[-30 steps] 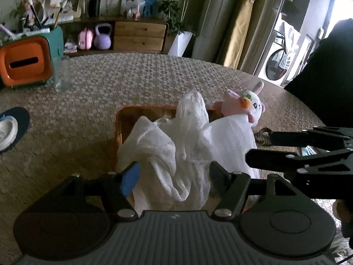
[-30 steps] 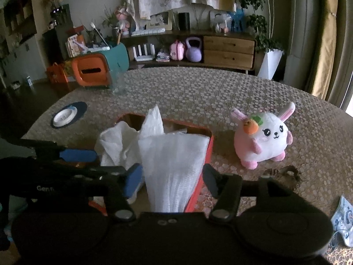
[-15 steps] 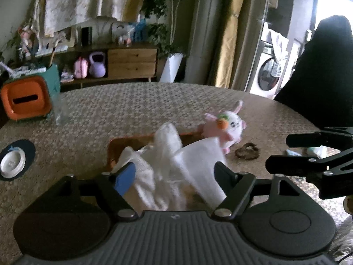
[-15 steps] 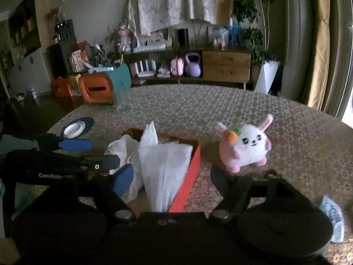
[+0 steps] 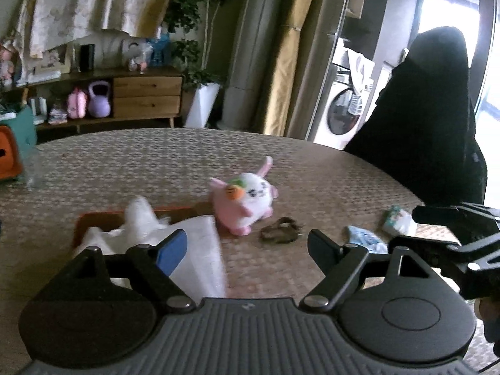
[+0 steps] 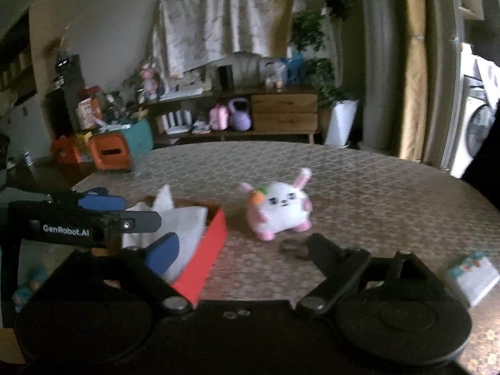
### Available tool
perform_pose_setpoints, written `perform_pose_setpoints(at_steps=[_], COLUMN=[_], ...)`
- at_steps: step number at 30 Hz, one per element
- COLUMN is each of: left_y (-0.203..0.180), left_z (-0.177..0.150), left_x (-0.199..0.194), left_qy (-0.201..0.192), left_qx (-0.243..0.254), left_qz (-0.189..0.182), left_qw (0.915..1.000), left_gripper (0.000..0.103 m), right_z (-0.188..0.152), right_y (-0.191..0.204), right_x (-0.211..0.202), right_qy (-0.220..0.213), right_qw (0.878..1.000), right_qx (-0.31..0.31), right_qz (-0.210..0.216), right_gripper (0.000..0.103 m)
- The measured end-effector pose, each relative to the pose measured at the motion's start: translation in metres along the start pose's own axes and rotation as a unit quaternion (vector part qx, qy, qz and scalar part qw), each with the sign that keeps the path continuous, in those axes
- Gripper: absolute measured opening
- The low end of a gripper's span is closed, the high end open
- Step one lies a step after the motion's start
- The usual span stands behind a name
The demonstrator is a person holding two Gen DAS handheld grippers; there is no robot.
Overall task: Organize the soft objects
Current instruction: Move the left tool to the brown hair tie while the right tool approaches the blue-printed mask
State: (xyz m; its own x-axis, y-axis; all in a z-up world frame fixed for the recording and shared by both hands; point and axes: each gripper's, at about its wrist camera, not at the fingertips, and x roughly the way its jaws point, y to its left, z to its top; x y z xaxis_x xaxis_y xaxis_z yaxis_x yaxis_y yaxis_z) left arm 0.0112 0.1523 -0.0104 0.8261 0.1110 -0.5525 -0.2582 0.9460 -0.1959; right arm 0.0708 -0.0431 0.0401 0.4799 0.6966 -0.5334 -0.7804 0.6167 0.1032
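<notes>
Nearest in the left wrist view, the left gripper (image 5: 247, 247) has its fingers spread wide with nothing between them, hanging over the near right corner of the orange box (image 5: 93, 218) and the bare patterned table (image 5: 156, 162) beside it. The right gripper (image 6: 243, 250) is likewise spread wide and empty; in its own view the left fingertip sits in front of the box's red side wall (the wall is tilted in this view) and the right fingertip just in front of a dark scrunchie (image 6: 292, 247).

White cloths (image 5: 143, 218) fill the box, one bunched up into a peak, another draped flat over its right edge. Just right of the box lies the scrunchie, and beyond it stands a pink and white plush bunny (image 5: 247, 201) with a small carrot on its head, upright on the table, close to the box but apart from it. Further right lie a small blue-printed packet (image 5: 364, 237) and a pale bundle (image 5: 398, 218).

At the table's far left is an orange and teal container (image 6: 115, 153). Beyond the table stands a wooden sideboard (image 6: 284, 112) with a purple kettlebell (image 6: 239, 118).
</notes>
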Motion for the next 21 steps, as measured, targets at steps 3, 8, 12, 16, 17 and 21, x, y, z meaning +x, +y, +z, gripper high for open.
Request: perform_pose_setpoints(at_steps=[3, 8, 12, 16, 17, 21], left_y=[-0.015, -0.04, -0.059, -0.075, -0.078, -0.086], left_z=[0.002, 0.001, 0.0, 0.0, 0.0, -0.001], left_x=[0.01, 0.031, 0.051, 0.074, 0.081, 0.109], left_qy=[0.004, 0.004, 0.002, 0.019, 0.025, 0.041], left_qx=[-0.002, 0.005, 0.023, 0.033, 0.029, 0.017], left_qz=[-0.015, -0.028, -0.03, -0.051, -0.059, -0.056], left_qw=[0.9999, 0.9996, 0.9993, 0.998, 0.9975, 0.9975], left_gripper=[0.093, 0.097, 0.102, 0.102, 0.102, 0.102], right_z=[-0.004, -0.013, -0.024, -0.034, -0.037, -0.048], right_y=[-0.016, -0.047, -0.07, -0.093, -0.099, -0.121], right_x=[-0.012, -0.025, -0.026, -0.022, -0.02, -0.01], right_qy=[-0.01, -0.012, -0.004, 0.006, 0.01, 0.024], right_qw=[1.0, 0.999, 0.997, 0.996, 0.995, 0.993], right_qx=[0.005, 0.023, 0.034, 0.042, 0.045, 0.057], right_qz=[-0.017, -0.042, -0.064, -0.082, -0.086, -0.098], right_gripper=[0.094, 0.097, 0.097, 0.098, 0.098, 0.098])
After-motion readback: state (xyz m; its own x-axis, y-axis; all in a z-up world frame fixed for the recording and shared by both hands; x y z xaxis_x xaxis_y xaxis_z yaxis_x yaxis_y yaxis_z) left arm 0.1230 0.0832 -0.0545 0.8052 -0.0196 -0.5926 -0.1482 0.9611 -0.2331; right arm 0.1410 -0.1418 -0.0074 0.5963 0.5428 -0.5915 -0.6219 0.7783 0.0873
